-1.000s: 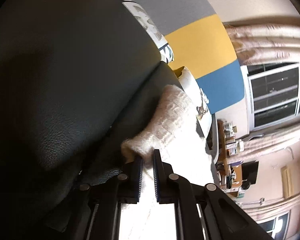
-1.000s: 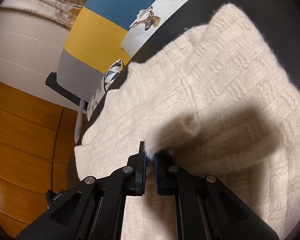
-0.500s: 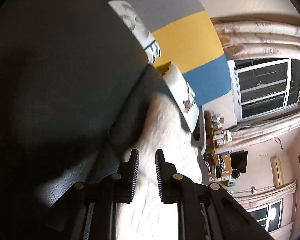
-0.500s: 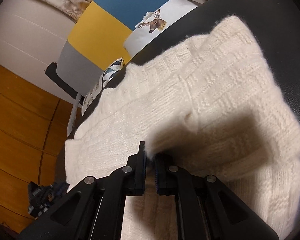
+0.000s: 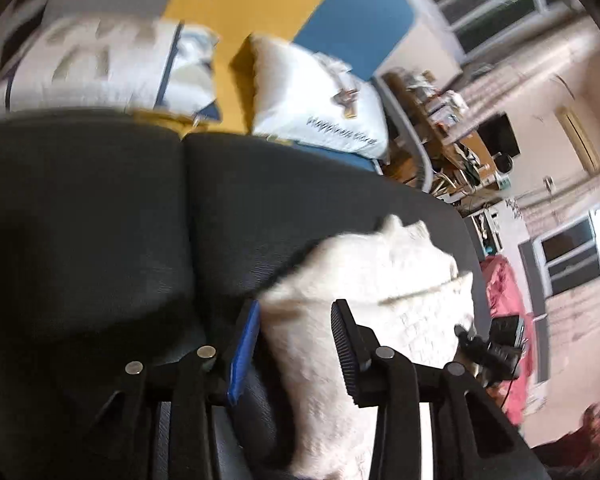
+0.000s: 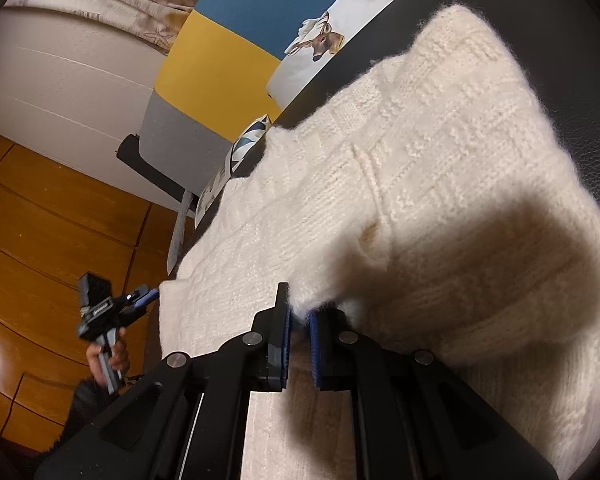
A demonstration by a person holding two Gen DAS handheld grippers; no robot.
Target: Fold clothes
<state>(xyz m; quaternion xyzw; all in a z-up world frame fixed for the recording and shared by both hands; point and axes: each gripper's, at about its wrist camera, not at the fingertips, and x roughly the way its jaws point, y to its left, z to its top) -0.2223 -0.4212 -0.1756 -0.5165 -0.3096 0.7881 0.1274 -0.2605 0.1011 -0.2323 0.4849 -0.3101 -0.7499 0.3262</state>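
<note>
Dark sofa seat (image 5: 100, 208): black leather-look cushions with a seam running between two of them, filling the left and centre of the left wrist view; in the right wrist view it shows as a dark band (image 6: 588, 92) along the far edge.

Striped backrest (image 6: 220, 60): panels of grey, yellow and blue standing behind the seat (also visible at the top of the left wrist view (image 5: 236, 8)).

Cream knit sweater (image 6: 440, 168): chunky ribbed knit lying spread on the seat and covering most of the right wrist view, with a folded layer lying over the lower part. In the left wrist view it appears as a blurred white mass (image 5: 380, 288) on the right-hand cushion.

Deer-print cushion (image 6: 320, 48): white, leaning against the blue panel just beyond the sweater's far edge.

Patterned cushion (image 5: 100, 68): white with dark trim, propped against the backrest beside the deer-print one.

Right gripper (image 6: 298, 320): black frame, blue pads, fingers drawn close together and pinching a fluffy edge of the sweater's upper layer.

Left gripper (image 5: 296, 332): fingers wide apart, the sweater's near edge lying between them without being squeezed. Seen from the right wrist view (image 6: 140, 300) it sits just beside the sweater's corner, held in a hand (image 6: 112, 356).
</note>
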